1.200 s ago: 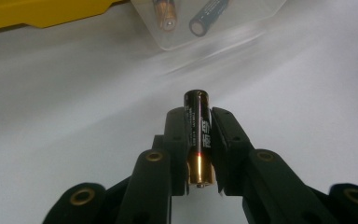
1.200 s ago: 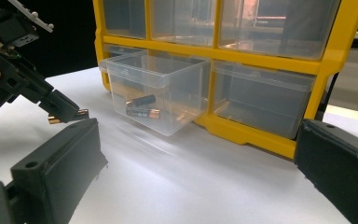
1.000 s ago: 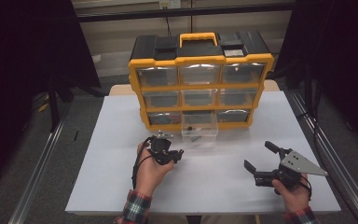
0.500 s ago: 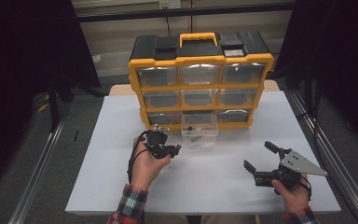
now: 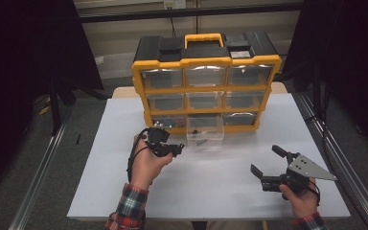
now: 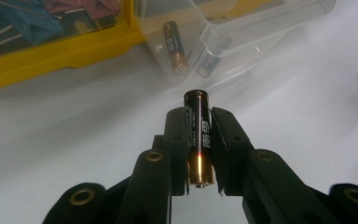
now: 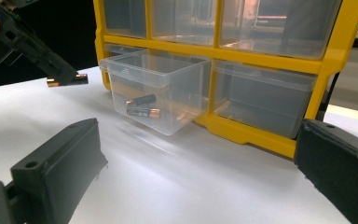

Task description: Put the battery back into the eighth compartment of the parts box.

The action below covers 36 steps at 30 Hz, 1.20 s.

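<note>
My left gripper (image 5: 174, 149) (image 6: 199, 116) is shut on a black and copper battery (image 6: 197, 140) (image 7: 68, 80), held lengthwise between its jaws a little above the white table. Just ahead of it a clear drawer (image 5: 204, 135) (image 6: 223, 28) (image 7: 154, 84) stands pulled out from the bottom row of a yellow and black organizer (image 5: 206, 79). Two batteries (image 7: 142, 106) (image 6: 174, 46) lie inside the drawer. My right gripper (image 5: 264, 160) (image 7: 196, 186) stands open near the front right of the table, nothing between its jaws.
The organizer has three rows of clear drawers (image 7: 265, 98) and a yellow handle (image 5: 203, 38) on top. The white tabletop (image 5: 220, 191) stretches between the two hands. Metal rails (image 5: 335, 158) run along both table sides.
My left hand has risen and drifted slightly back toward the organizer with the battery still in the jaws. The right hand has kept still.
</note>
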Each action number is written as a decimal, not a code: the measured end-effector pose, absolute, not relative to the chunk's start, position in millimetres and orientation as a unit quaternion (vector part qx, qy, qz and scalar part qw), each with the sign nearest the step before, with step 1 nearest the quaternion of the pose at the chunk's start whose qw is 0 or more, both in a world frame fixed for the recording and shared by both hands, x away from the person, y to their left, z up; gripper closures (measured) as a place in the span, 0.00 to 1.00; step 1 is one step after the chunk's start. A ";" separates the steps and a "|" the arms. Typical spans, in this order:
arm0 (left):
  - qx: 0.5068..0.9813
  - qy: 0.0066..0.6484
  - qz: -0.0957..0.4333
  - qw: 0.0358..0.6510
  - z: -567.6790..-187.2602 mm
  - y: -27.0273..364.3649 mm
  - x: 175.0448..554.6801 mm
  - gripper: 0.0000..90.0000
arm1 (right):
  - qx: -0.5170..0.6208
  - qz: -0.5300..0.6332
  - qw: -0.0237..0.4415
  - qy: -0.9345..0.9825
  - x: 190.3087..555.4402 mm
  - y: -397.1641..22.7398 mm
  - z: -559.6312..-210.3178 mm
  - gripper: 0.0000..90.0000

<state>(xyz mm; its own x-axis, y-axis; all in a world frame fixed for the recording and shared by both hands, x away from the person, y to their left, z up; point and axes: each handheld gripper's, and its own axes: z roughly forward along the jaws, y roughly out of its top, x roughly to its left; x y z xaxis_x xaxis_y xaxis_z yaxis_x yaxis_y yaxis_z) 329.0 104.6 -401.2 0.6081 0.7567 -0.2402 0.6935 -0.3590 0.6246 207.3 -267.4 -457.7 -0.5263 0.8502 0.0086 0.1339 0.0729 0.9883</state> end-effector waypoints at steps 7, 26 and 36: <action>0.820 0.442 0.053 0.360 -389.8 102.1 332.0 0.86 | 0.372 0.570 0.313 0.662 207.3 -267.2 -457.7 0.00; 0.820 0.429 0.055 0.374 -365.7 91.4 343.6 0.86 | 0.372 0.571 0.314 0.662 207.3 -267.5 -457.7 0.00; 0.823 0.422 0.053 0.377 -357.4 85.5 347.2 0.86 | 0.372 0.571 0.314 0.661 207.2 -267.2 -457.6 0.00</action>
<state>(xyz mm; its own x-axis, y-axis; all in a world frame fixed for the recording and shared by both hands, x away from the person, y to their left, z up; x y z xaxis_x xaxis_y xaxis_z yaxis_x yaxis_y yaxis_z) 347.2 85.5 -357.4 0.6383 0.7347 -0.2298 0.6542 -0.3603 0.6649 207.2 -267.2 -457.6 -0.5259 0.8505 0.0093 0.1333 0.0716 0.9885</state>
